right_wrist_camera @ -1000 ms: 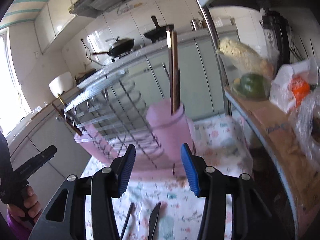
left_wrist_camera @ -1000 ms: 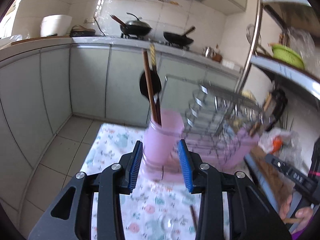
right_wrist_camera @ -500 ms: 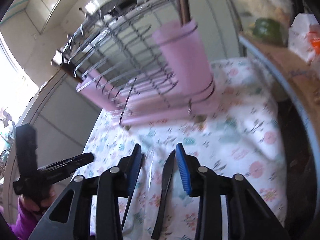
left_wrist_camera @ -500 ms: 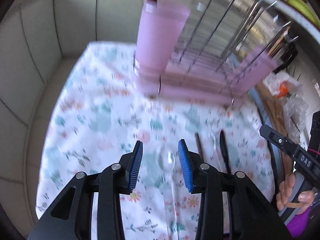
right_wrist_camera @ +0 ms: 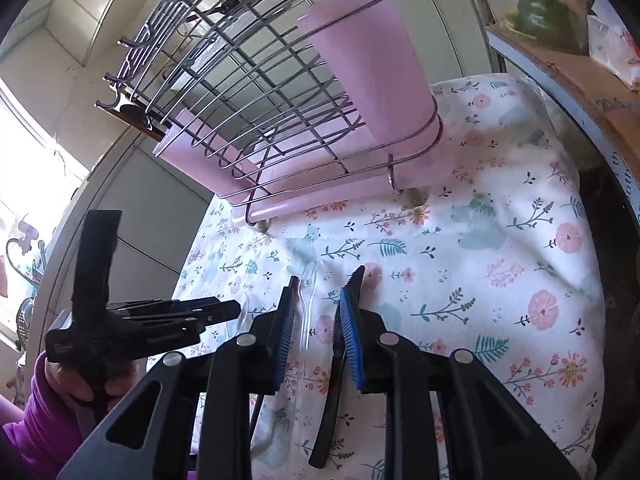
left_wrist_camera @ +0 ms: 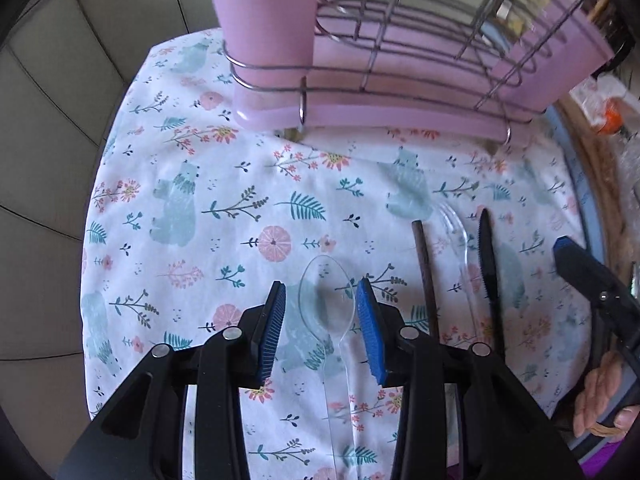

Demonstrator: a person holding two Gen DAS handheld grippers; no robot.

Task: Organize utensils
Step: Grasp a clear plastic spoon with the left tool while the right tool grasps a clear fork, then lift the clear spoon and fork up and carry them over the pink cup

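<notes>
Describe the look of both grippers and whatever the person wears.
Both are the same build: the left gripper and right gripper have matte black plastic linkage arms with round silver pivot bolts, and jaws faced with ribbed blue pads. No cables or markings show. Seen from the side, the left one has a black pistol-style handle. A purple sleeve covers the left wrist.

Worktop under a floral tablecloth [left_wrist_camera: 240, 184]. Pink dish rack [left_wrist_camera: 400, 116] at 12 o'clock; clear spoon [left_wrist_camera: 328, 300] at centre; chopstick [left_wrist_camera: 424, 272], clear fork [left_wrist_camera: 460, 248], black knife [left_wrist_camera: 489, 264] toward 3 o'clock.
</notes>
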